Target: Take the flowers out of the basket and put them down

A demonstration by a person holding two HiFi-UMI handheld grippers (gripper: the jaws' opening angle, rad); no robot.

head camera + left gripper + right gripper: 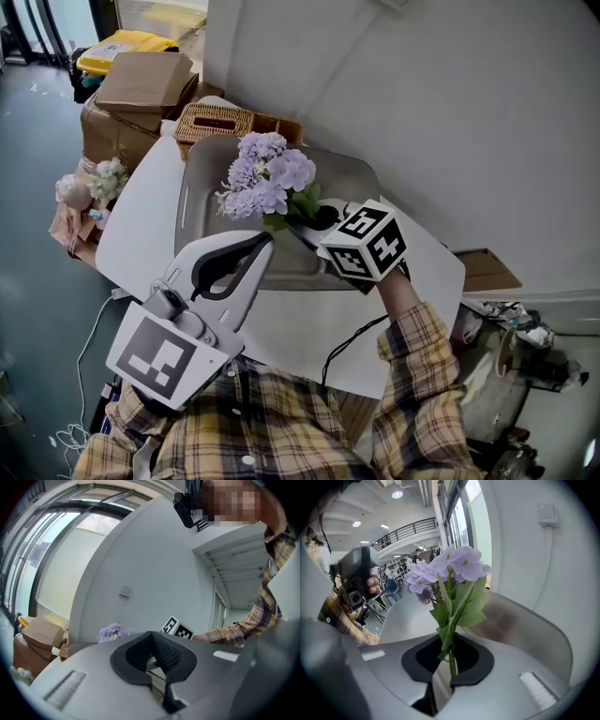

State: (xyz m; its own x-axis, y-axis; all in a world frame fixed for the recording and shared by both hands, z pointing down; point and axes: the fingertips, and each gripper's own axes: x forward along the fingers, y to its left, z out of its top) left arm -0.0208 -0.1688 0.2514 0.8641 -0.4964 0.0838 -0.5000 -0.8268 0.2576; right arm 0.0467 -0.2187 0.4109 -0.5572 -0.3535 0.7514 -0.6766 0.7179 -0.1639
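Note:
A bunch of pale purple flowers [267,178] with green leaves is up in the air over a grey metal basin [352,173] on the white table [309,323]. My right gripper [300,225] is shut on the stems. In the right gripper view the stems [451,653] run up from between the black pads to the blooms [450,569]. My left gripper [265,246] hovers over the basin's near edge, just below the flowers, shut with nothing in it. In the left gripper view its fingertips [152,637] meet, and the flowers [111,632] show small beyond them.
A wicker box [214,122] stands behind the basin. Cardboard boxes [141,84] are stacked at the far left, with a pale bunch of flowers [94,186] beside them. A white wall [450,103] runs close along the table's right. A black cable [352,339] crosses the table's near part.

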